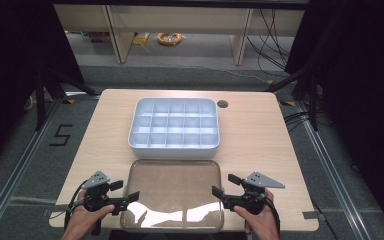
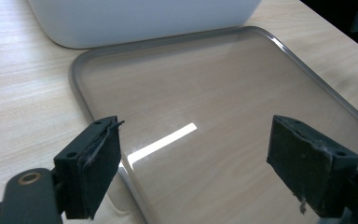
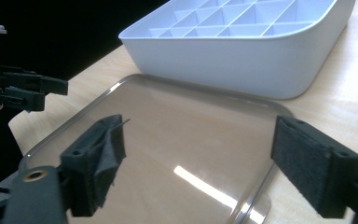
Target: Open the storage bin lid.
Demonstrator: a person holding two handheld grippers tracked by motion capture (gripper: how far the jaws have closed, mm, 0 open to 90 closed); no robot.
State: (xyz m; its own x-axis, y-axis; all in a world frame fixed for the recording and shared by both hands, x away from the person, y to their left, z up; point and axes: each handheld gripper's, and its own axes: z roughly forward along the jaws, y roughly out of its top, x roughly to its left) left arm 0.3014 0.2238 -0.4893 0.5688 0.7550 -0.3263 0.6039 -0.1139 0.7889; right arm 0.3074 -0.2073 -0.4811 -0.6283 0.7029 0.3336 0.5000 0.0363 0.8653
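The clear lid [image 1: 172, 192] lies flat on the near half of the wooden table [image 1: 260, 135], directly in front of the white compartment box [image 1: 174, 128] and between the two grippers.

Left gripper [image 1: 126, 194]: jaws spread wide apart, holding nothing. In the left gripper view [image 2: 193, 163] the jaws straddle the lid's near left corner; one pad [image 2: 98, 163] stands over the lid's rim, the other over the lid's clear panel. Contact with the lid cannot be confirmed.

Right gripper [image 1: 223, 186]: jaws spread wide apart, holding nothing. In the right gripper view [image 3: 198, 163] the jaws bracket the lid's near right edge; contact cannot be confirmed there either. The left gripper [image 3: 23, 88] shows farther off, across the lid.

The lid is a rounded rectangle with a raised grey rim. Its long axis runs left to right across the table, parallel to the long side of the box. The lid's far edge lies just beside the box's near wall. A bright strip of reflected light [image 2: 161, 144] crosses the panel.

The box sits at the table's centre, open side up, divided into a grid of compartments [image 3: 242, 21].

The table has a light wood-grain top with a round cable hole [image 1: 222, 104] near its far right. A grey floor surrounds it, marked with a "5" [image 1: 61, 135] at the left. A coil of yellow cable [image 1: 169, 38] lies on the floor beyond, beside light wooden furniture legs [image 1: 240, 37].
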